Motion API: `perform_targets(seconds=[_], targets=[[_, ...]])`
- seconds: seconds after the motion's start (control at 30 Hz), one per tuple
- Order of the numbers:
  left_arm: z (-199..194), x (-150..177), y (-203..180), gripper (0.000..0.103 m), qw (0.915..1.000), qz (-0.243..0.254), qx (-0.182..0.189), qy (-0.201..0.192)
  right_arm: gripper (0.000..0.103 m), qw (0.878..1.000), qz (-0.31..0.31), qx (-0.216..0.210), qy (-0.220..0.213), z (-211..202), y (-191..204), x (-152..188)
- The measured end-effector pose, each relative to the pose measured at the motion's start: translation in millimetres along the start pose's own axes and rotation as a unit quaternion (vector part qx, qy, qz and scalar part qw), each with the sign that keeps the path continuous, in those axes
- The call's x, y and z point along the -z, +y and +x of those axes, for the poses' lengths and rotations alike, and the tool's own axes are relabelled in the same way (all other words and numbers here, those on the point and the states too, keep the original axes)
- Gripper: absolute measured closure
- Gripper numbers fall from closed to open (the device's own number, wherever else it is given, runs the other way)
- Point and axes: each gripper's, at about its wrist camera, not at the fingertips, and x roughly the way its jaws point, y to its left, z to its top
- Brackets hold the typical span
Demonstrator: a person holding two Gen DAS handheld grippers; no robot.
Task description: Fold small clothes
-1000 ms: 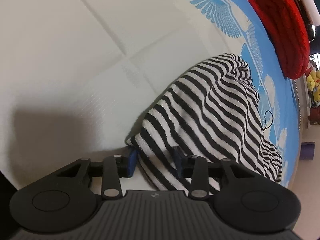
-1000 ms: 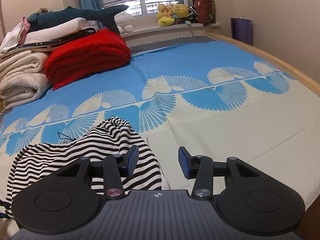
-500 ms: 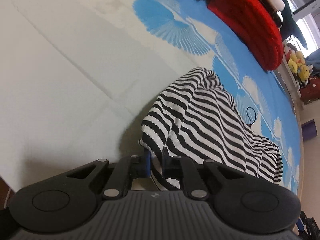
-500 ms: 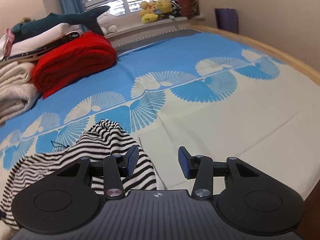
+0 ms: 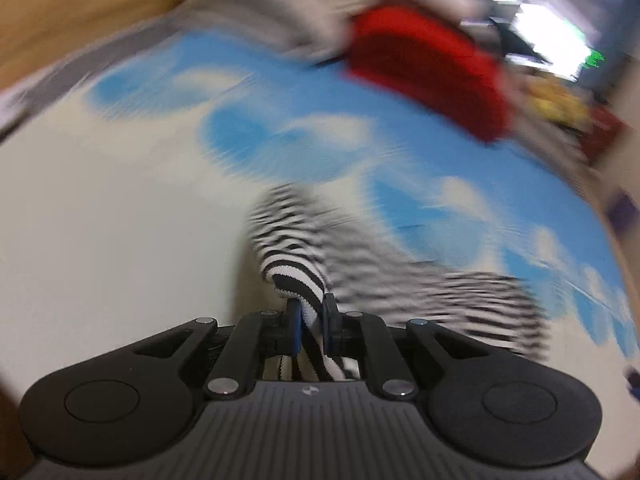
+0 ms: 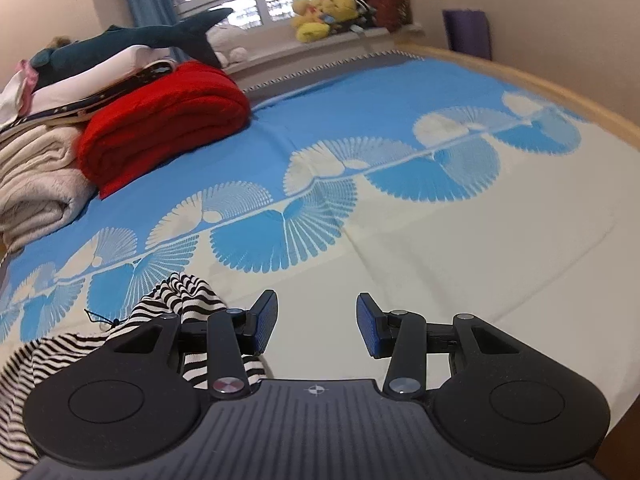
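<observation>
The left gripper (image 5: 311, 326) has its fingers (image 5: 294, 330) clamped on a bunched edge of the striped garment (image 5: 298, 276), which runs up out of the narrow gap between the two blue pads and also hangs down behind them toward the gripper body. From that pinched edge the rest of the black-and-white cloth trails off to the right over the bed (image 5: 100, 220) (this view is heavily blurred, so finer folds cannot be made out). A red blanket (image 5: 432, 80) shows far up the bed.

In the right wrist view the same garment (image 6: 180, 300) lies crumpled on the blue-and-cream bed cover (image 6: 460, 248), to the left of and partly under the left finger, with a thin black string on the cover beside it. The right gripper (image 6: 317, 326) stands with its fingers (image 6: 266, 320) apart and nothing between them, only bare cover
</observation>
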Motion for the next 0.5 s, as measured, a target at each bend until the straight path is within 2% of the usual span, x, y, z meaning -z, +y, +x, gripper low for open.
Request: perform_targets(seconds=[0.1,0.2,0.3,0.37,0.4,0.43,0.5], targets=[[-10,11,-80,0.094,0.9927,0.076,0.086,-0.035,0.06,1.0,-0.02,0.0,-0.011,-6,-5,-1],[-10,39,-161,0.094,0.9719,0.151,0.176,-0.037,0.068,1.0,-0.026,0.001,-0.013,-10,-15,-3],[6,77,-222,0.092,0.9491,0.203,0.241,0.006,0.068,0.999,-0.028,0.003,-0.015,-11,-23,-4],[30,105,-252,0.086,0.9324,0.232,0.266,0.077,0.068,1.0,-0.025,0.003,-0.016,-10,-28,-6],[40,114,-258,0.086,0.9285,0.235,0.266,0.109,0.068,1.0,-0.022,0.002,-0.015,-9,-30,-7],[46,118,-258,0.086,0.9294,0.226,0.26,0.132,0.068,1.0,-0.017,0.001,-0.013,-9,-32,-7],[47,105,-246,0.086,0.9332,0.181,0.272,0.151,0.067,1.0,-0.006,-0.009,-0.006,-5,-34,-9]])
